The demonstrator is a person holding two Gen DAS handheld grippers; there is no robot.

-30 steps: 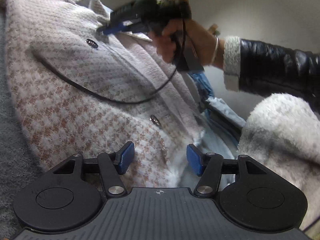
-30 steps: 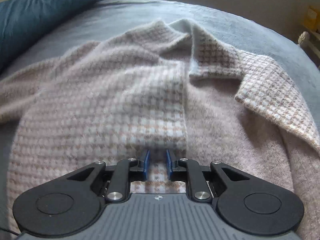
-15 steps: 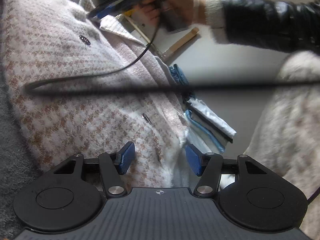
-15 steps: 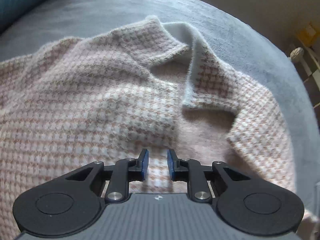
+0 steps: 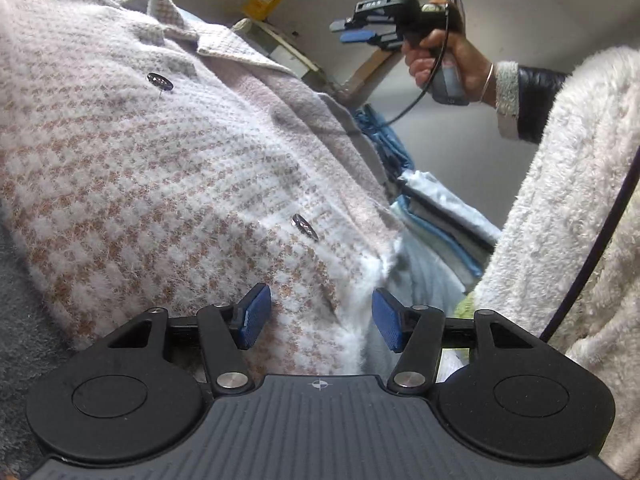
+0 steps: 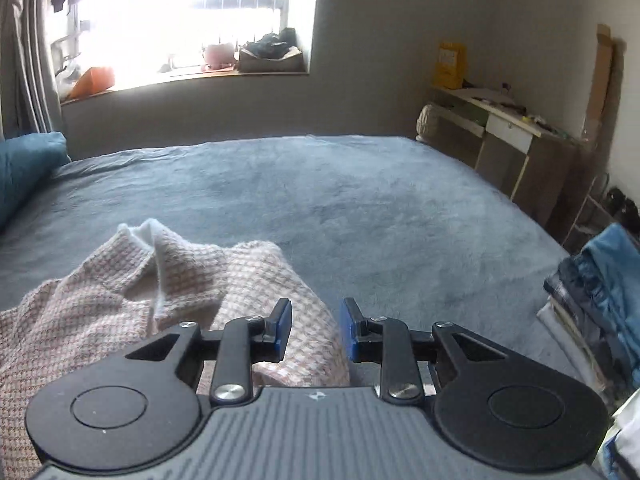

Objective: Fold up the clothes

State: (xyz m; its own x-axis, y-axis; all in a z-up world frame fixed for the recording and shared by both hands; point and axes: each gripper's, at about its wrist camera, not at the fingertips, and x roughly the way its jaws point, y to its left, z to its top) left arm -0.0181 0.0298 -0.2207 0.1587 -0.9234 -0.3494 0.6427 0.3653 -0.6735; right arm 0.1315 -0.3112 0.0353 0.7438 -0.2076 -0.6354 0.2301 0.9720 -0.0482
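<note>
Two blue pads are seen parted in the left wrist view, the left gripper empty over the buttoned houndstooth cardigan's hem, while the right gripper is held aloft. In the right wrist view, the right gripper is gaping, empty, above the cardigan spread on the grey bed. A fold seems pending; a fresh grasp is judged necessary.

No legible text, brand or number showing in either view. Pale marking sitting on top of right gripper body in left wrist view, too blurred for reading. Printing showing on yellow box standing at back edge of desk in right wrist view, also unreadable. Small crosshair mark only on each camera mount.
</note>
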